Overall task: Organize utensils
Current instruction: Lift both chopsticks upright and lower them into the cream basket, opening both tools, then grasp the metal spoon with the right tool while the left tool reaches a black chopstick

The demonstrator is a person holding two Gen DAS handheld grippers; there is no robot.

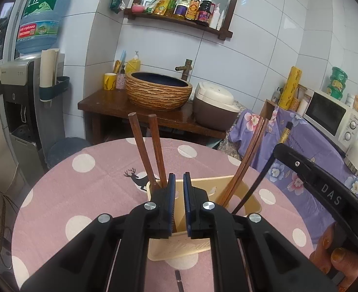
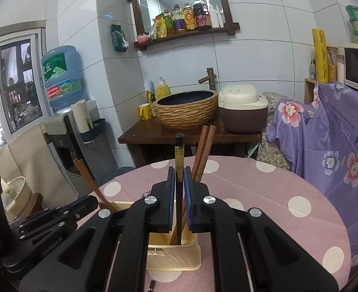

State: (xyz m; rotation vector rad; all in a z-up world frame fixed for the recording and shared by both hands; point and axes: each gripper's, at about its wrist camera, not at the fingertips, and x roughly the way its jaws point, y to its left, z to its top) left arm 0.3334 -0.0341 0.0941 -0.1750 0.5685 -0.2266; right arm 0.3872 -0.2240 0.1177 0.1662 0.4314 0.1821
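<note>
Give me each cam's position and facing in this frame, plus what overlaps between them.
Left wrist: on the left gripper, looking down its empty fingers over the beige holder; the right gripper's arm and the person's fingers show at right.
Right wrist: on the right gripper, shut on a black chopstick standing in the holder; the left gripper shows lower left.
Shared: holder, brown chopsticks, dotted pink tablecloth, sink.

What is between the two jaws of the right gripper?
A black chopstick. The right wrist view shows the right gripper shut on it, with its lower end down in the beige holder.
</note>
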